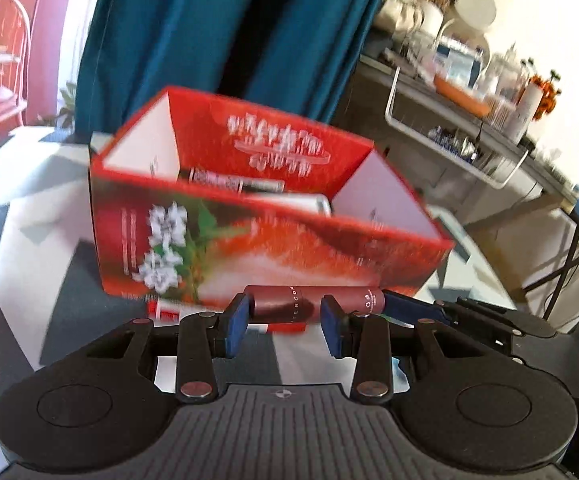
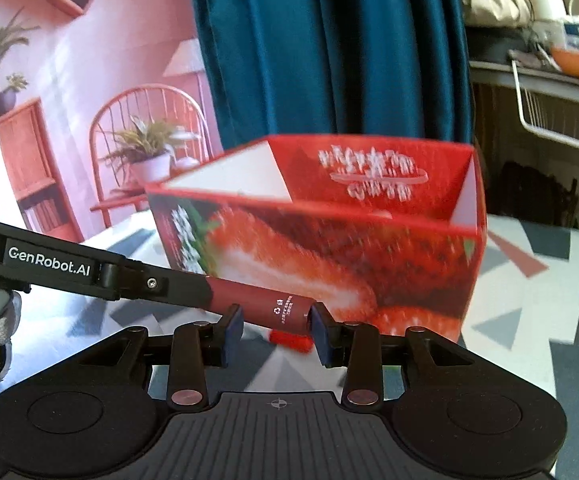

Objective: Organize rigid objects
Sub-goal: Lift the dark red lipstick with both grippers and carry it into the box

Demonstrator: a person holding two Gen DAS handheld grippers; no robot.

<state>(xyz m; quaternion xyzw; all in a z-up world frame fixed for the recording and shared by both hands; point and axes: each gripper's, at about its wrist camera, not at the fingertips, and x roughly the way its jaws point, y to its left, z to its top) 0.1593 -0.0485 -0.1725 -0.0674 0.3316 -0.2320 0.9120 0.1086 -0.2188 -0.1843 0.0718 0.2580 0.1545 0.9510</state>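
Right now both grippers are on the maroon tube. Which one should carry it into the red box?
Probably left. The left gripper clamps the maroon tube mid-length; the right gripper only pinches its end. The red box sits open just beyond.

A dark red tube (image 1: 313, 304) lies level before an open red strawberry-printed box (image 1: 249, 216) — small items inside.

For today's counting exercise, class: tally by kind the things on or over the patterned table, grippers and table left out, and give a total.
Open red cartons: 1, the strawberry-print box
Dark red tubes: 1, held by both the left gripper and the right gripper: tube
Small red packs lying under the tube: 1
Items inside the box: at least 2, blurred
Total: at least 5
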